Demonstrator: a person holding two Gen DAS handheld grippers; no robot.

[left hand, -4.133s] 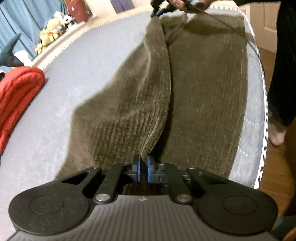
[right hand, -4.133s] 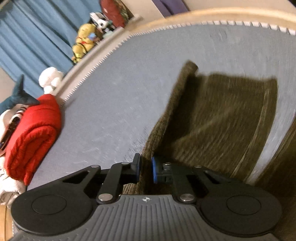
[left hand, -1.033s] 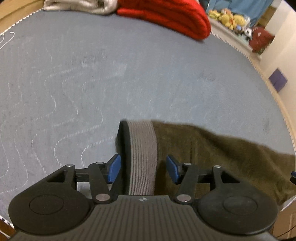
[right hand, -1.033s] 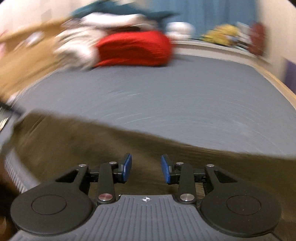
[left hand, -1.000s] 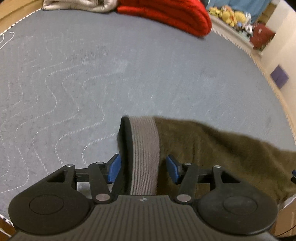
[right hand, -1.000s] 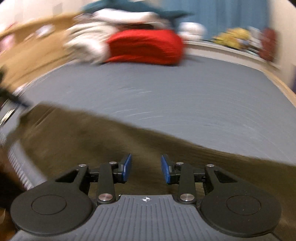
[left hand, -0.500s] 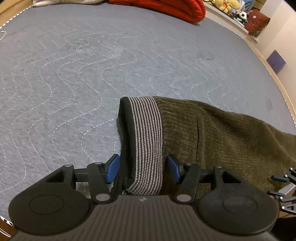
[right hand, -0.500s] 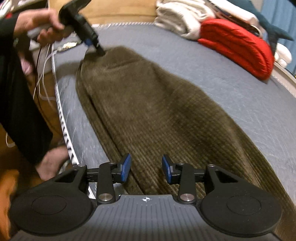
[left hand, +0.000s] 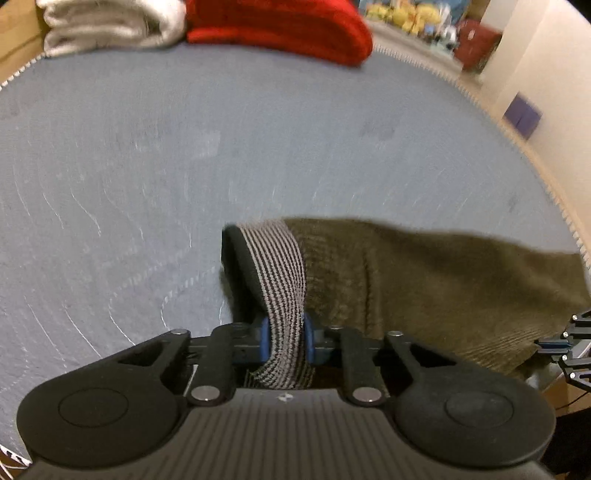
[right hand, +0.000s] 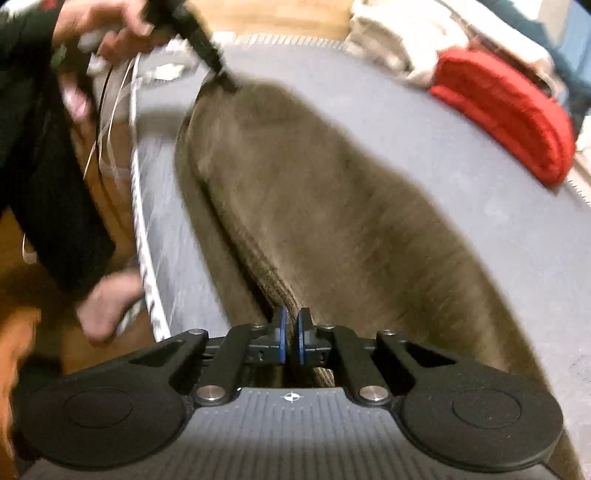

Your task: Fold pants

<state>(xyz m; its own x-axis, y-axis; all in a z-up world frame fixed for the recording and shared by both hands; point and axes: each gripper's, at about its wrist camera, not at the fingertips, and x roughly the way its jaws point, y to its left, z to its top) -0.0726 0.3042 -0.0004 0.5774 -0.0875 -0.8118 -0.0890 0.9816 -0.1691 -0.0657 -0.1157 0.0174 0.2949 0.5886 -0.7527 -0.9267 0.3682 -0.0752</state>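
The pants lay lengthwise along the bed; the left gripper had just closed on the striped waistband; the right gripper had just closed on a leg edge.

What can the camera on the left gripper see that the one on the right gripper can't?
Only the left wrist view shows the striped waistband, pinched by the left gripper. Only the right wrist view shows the person's hand, bare foot and the right gripper shut on the pants' edge. Both show the olive pants, grey mattress and red blanket.
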